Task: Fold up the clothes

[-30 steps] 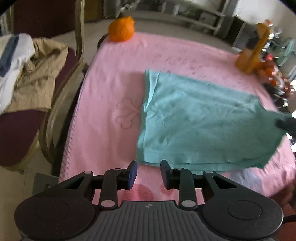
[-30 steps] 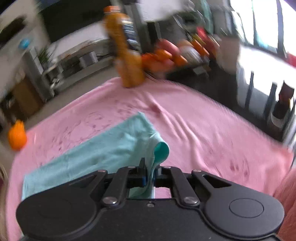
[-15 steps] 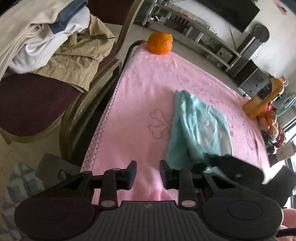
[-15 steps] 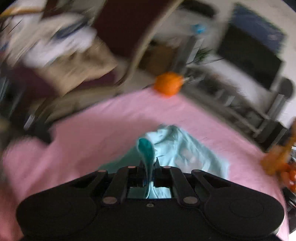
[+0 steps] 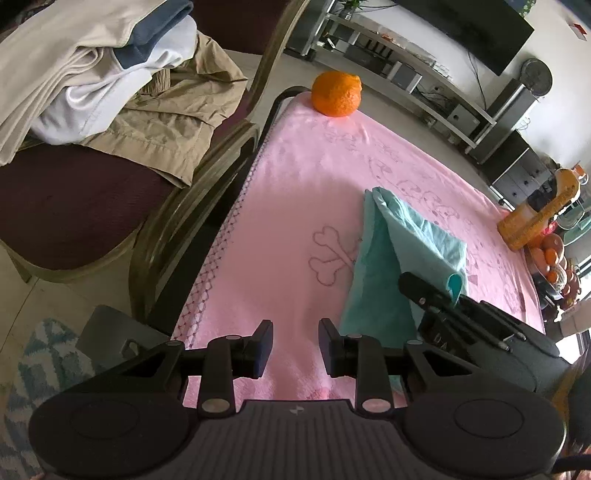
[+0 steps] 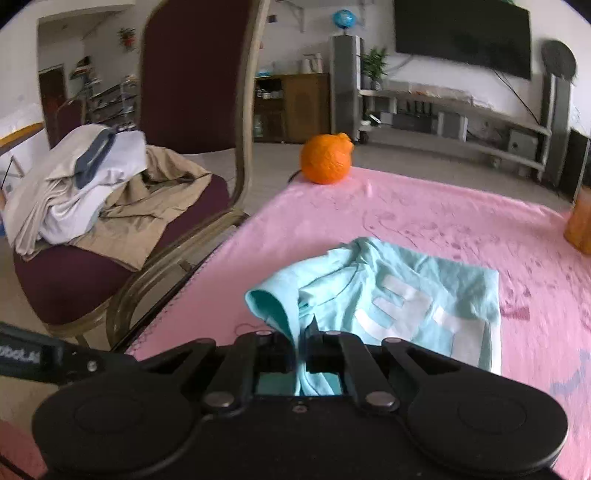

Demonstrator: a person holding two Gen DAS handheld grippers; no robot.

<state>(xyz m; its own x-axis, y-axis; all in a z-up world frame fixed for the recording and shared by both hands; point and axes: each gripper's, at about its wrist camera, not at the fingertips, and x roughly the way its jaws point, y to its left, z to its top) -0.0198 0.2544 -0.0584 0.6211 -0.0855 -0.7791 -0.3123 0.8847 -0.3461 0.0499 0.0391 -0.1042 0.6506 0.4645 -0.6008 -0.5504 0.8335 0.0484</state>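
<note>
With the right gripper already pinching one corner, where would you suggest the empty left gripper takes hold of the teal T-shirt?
Probably the near hem corner of the teal T-shirt, approached from the left gripper side, low over the pink blanket: that edge lies flat and free.

An orange (image 5: pixel 337 93) sits at the far corner of the pink blanket (image 5: pixel 295 206) that covers the tabletop. Beside it stands a maroon chair (image 6: pixel 192 74) with a brass-coloured frame. A black television (image 6: pixel 461 35) hangs on the far wall above a long low shelf (image 6: pixel 450 107).
</note>
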